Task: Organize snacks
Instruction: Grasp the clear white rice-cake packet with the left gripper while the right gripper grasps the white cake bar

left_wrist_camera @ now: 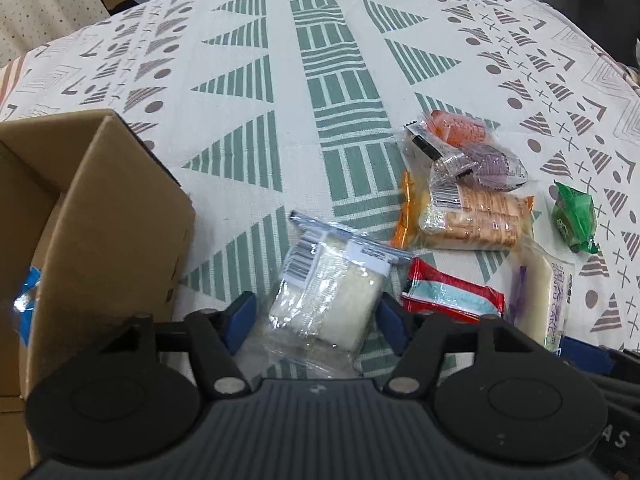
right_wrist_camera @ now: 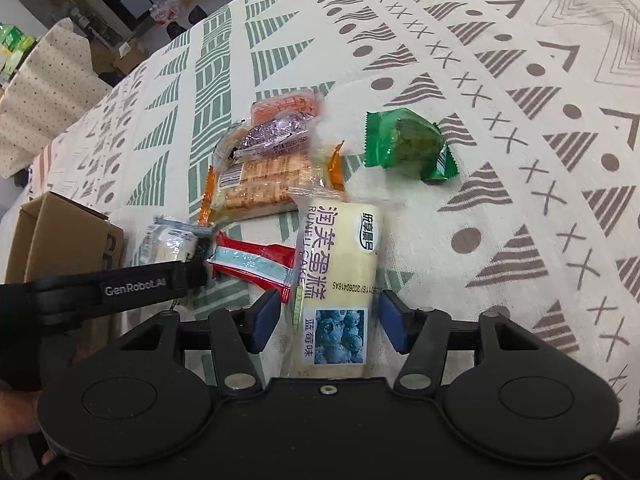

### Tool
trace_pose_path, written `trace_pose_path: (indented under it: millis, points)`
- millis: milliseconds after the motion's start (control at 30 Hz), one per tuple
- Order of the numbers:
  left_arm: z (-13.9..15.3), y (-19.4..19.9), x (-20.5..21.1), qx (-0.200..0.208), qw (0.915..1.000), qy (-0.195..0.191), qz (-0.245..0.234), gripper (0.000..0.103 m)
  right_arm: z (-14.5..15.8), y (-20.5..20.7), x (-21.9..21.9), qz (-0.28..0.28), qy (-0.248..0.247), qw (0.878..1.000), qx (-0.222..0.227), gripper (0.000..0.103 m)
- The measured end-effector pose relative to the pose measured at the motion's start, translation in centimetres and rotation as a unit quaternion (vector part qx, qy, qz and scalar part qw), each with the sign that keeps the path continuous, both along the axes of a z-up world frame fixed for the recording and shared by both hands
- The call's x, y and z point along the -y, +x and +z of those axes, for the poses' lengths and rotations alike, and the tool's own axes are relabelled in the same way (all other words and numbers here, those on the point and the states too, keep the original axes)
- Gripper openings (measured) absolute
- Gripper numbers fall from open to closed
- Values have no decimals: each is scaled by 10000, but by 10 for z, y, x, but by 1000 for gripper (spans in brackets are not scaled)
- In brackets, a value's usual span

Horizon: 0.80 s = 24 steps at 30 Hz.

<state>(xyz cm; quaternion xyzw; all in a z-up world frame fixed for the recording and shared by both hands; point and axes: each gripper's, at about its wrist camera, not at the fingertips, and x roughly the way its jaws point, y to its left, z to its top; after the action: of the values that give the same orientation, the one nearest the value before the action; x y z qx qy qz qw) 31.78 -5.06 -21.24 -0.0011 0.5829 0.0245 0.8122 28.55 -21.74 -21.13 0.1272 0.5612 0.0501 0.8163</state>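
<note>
Left gripper (left_wrist_camera: 316, 322): jaws wide, straddling clear-wrapped white snack (left_wrist_camera: 324, 292), lower centre. Right gripper (right_wrist_camera: 328, 320): jaws wide around blueberry cake packet (right_wrist_camera: 340, 256), lower centre. Cardboard box (left_wrist_camera: 108, 216): left edge.

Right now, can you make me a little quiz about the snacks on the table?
1. True or false: the green snack packet lies apart from the other snacks.
2. Which snack sits between the fingers of the right hand-held gripper? A) blueberry cake B) red packet
3. What lies between the open fingers of the left hand-held gripper?

Key: 1 true. 2 A. 3 the clear-wrapped white snack.
</note>
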Motion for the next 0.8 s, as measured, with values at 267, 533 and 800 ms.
trace_pose_path:
  millis: [267, 533, 800]
  points:
    - [10, -14, 8, 54, 9998, -148, -77, 46, 7, -10, 7, 30, 65, 10000, -22, 33]
    - [35, -37, 9, 168, 9997, -191, -50, 45, 25, -33, 12, -12, 139, 9996, 230, 33]
    - [55, -55, 3, 321, 9990, -298, 97, 45, 47, -52, 14, -29, 149, 9989, 453, 32]
